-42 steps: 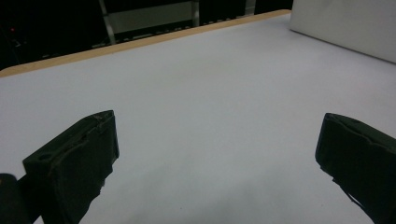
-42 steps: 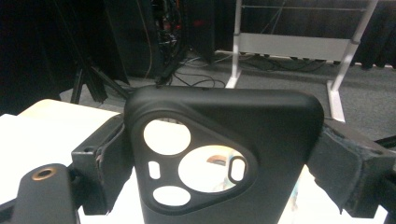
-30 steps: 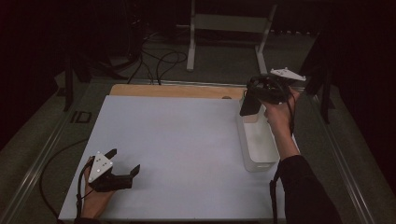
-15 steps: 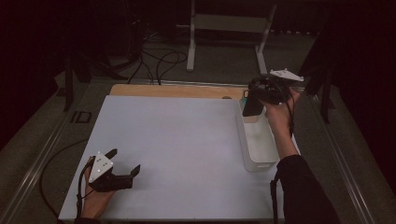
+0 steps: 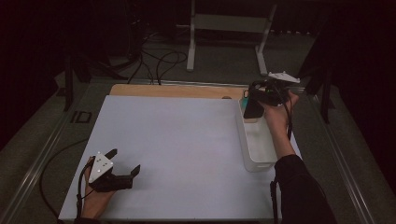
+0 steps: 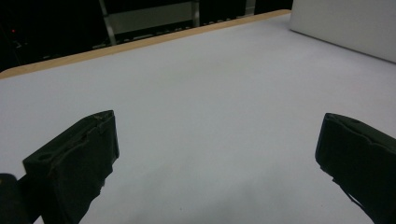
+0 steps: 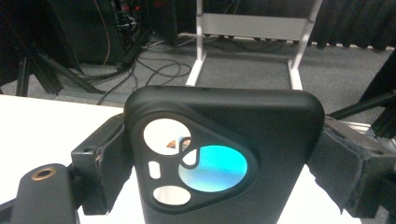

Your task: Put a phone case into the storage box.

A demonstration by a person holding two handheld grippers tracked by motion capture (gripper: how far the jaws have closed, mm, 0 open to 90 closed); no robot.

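A black phone case [image 7: 224, 158] with round camera cut-outs stands upright between the jaws of my right gripper [image 7: 224, 163], which is shut on its two sides. From above, that gripper [image 5: 256, 103] holds the phone case [image 5: 253, 107] over the far end of a clear plastic bin [image 5: 257, 161] at the table's right. Something teal shows through the cut-outs and just behind the case. Near the front left corner my left gripper [image 5: 123, 162] rests on the white table top [image 5: 177, 140], open with nothing between its jaws. Its fingers [image 6: 74, 158] spread wide over bare white surface.
A wooden strip [image 5: 173, 90] edges the far side of the table. Behind it stand a white metal frame [image 5: 229, 28] and loose cables [image 5: 154, 56] on the floor. The bin's white wall [image 6: 345, 23] shows far right in the left gripper view.
My right gripper has shifted slightly toward the far end of the bin with the case, rising a little. The left gripper has stayed put.
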